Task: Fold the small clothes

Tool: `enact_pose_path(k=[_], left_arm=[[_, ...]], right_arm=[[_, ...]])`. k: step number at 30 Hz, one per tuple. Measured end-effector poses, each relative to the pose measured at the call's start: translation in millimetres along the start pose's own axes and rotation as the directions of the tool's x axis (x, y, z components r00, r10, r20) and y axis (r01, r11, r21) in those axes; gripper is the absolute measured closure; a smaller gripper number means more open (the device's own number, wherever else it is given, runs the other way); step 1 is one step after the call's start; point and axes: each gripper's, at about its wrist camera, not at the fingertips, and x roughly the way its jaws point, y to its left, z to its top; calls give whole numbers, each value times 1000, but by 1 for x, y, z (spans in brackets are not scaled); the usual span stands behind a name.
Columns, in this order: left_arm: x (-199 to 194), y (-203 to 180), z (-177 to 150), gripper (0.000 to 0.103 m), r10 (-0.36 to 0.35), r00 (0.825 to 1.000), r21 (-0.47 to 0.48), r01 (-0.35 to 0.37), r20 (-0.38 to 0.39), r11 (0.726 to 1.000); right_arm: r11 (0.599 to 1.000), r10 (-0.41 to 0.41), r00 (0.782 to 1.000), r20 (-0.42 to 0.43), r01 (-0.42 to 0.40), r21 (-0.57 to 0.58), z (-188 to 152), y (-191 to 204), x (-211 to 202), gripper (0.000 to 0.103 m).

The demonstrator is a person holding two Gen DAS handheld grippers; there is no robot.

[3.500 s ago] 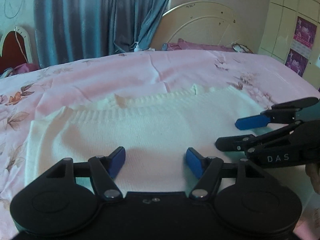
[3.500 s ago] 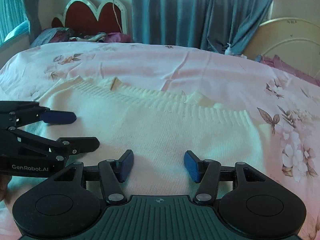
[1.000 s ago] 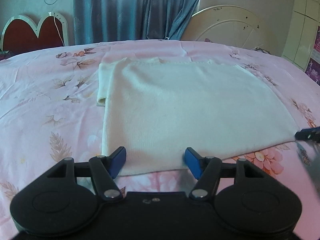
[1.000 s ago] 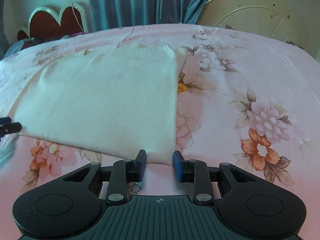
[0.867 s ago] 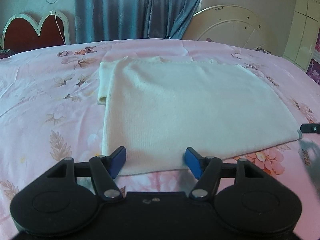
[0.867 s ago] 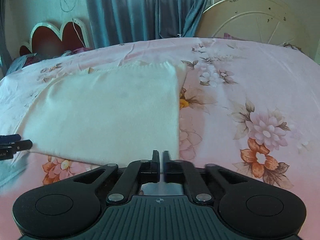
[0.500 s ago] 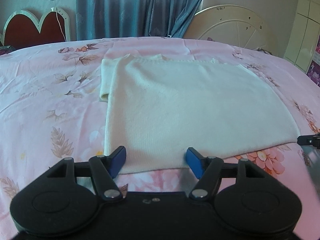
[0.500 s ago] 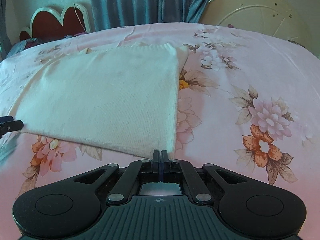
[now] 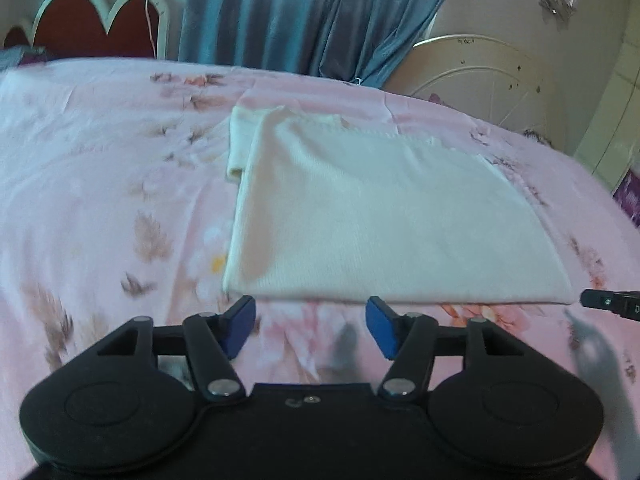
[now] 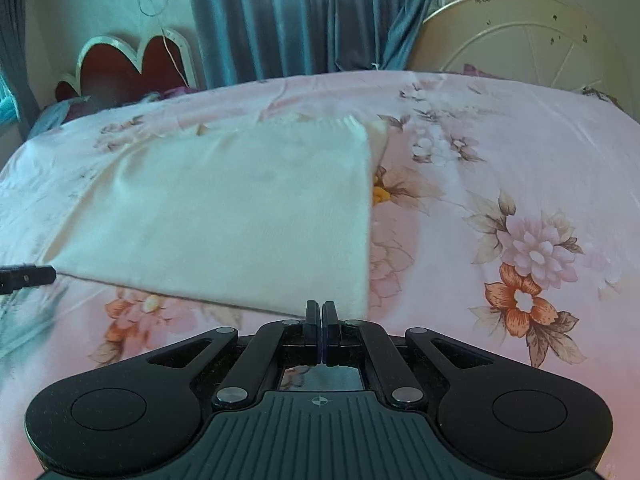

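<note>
Setting: bedroom; pink floral bedsheet [image 9: 100,200] as work surface, blue-grey curtain [image 9: 304,16] and a scalloped red headboard [image 9: 96,28] behind.
Left gripper [image 9: 307,326]: blue-padded fingers [image 9: 239,324] spread wide, nothing between them; they sit just short of the near edge of the garment, over bare sheet.
Right gripper [image 10: 321,330]: fingers pressed together; nothing visible between the pads. The tips sit at the garment's near right corner, but whether any cloth is pinched cannot be told.
Garment position: cream knit sweater [image 9: 372,216] lies flat near the middle of the bed, already folded into a rough rectangle, near edge facing both grippers.
Material: soft fine-ribbed knit, matte and limp; a ribbed band runs along the far edge [image 10: 340,122].
Shape: edges fairly straight; a folded-under layer [image 9: 236,148] shows past the far left corner, so the stack is not perfectly aligned.
Risk 1: a one-sided lift by the right gripper would likely drag the rectangle askew, since the left side is not held.
Risk 2: a shallow bite may catch only the top layer and peel the fold open.
Risk 3: a low approach could snag the sheet along with the knit.
Image quality: left wrist view is motion-blurred; fine detail unreliable.
</note>
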Motion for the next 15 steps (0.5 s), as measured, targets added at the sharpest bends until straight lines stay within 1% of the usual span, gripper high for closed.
enact_pose_path(k=[2,4,7,10,13,14,15], left_arm=[[3,0,-5,48,5,1000,-18,-5,-17,1000],[5,2,-7,48,-4,1000,-53,3,-12,999],[9,9,-6,48,-29,1000,-146,29,2,989],[13,15,-4,48,-47,999,-249,51,24,967],[18,15,-1,48,-31,999,-298,43,44,953],[20,17,-1,48,-37,998,-334,54,55,941],[23,21,-1,48,-52,996,-381,76,72,921]], right_arm=[[1000,20,1000,3,-20,10,1,4,-2,103],[999,33,999,6,-33,7,2,9,-3,103],[999,52,999,10,-51,-2,4,16,-2,103],[998,66,998,11,-66,-6,8,22,3,103],[996,85,996,17,-85,-1,16,27,11,103],[996,90,996,18,-90,0,19,28,14,103],[995,96,995,20,-96,2,22,30,18,103]])
